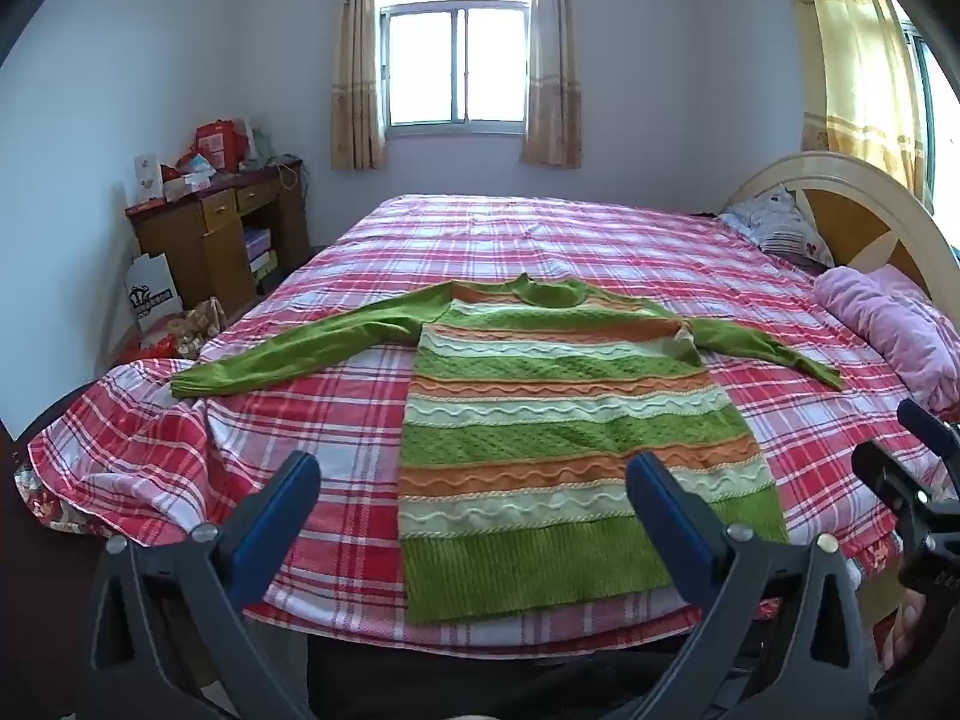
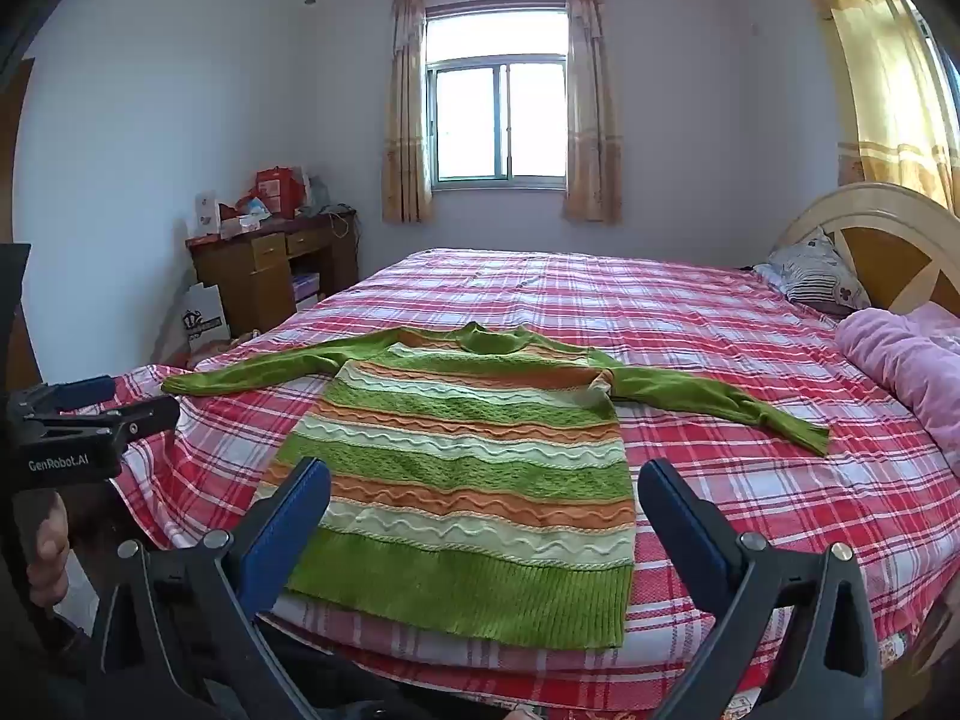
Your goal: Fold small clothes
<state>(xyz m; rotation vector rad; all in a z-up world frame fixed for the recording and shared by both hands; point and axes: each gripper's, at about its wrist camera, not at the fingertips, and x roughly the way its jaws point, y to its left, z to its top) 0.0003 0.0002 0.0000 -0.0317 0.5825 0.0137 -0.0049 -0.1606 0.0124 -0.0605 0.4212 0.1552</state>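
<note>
A green, orange and white striped knit sweater (image 1: pixel 564 420) (image 2: pixel 474 468) lies flat on the bed, hem toward me, both green sleeves spread out to the sides. My left gripper (image 1: pixel 474 474) hovers above the hem end, jaws wide open and holding nothing. My right gripper (image 2: pixel 486 480) also hangs over the hem, wide open with nothing between its blue pads. The right gripper's body shows at the right edge of the left wrist view, and the left gripper's body at the left edge of the right wrist view, held by a hand.
The bed's red plaid sheet (image 1: pixel 540 240) stretches back to the window wall. A pink blanket (image 1: pixel 888 324) and a pillow (image 1: pixel 774 228) lie by the headboard on the right. A cluttered wooden desk (image 1: pixel 222 234) stands at the far left.
</note>
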